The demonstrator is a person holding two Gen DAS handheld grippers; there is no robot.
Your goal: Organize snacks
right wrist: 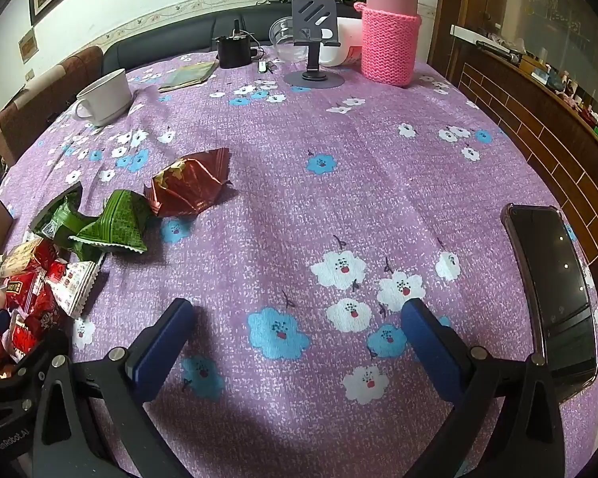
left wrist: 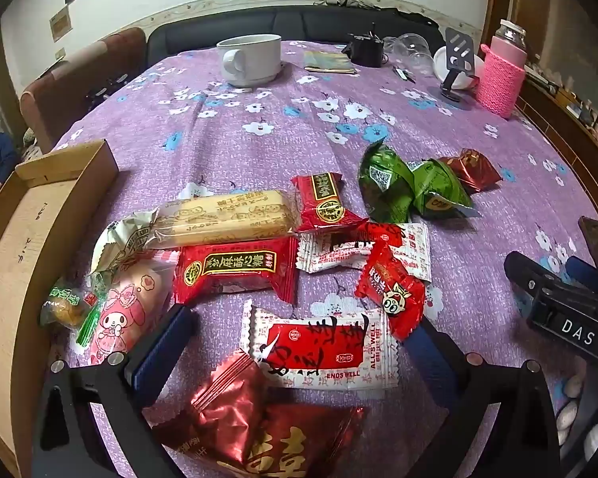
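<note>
Several wrapped snacks lie on the purple flowered tablecloth (left wrist: 259, 127). My left gripper (left wrist: 303, 342) is open above a white and red packet (left wrist: 319, 348), fingers either side, not touching. A dark red foil pouch (left wrist: 259, 426) lies nearer. Beyond are a red candy pack (left wrist: 235, 271), a beige biscuit bar (left wrist: 223, 217), a pink cartoon packet (left wrist: 123, 314) and green packets (left wrist: 410, 187). An open cardboard box (left wrist: 24, 239) sits at the left. My right gripper (right wrist: 299, 318) is open over bare cloth, with the green packets (right wrist: 111, 227) and a red foil packet (right wrist: 191, 185) to its left.
At the table's far side stand a white cup (left wrist: 251, 59), a pink knit-covered flask (right wrist: 390, 28), a phone stand (right wrist: 313, 40) and a black pot (right wrist: 235, 49). A dark phone (right wrist: 554, 290) lies at the right edge. Chairs and a sofa ring the table.
</note>
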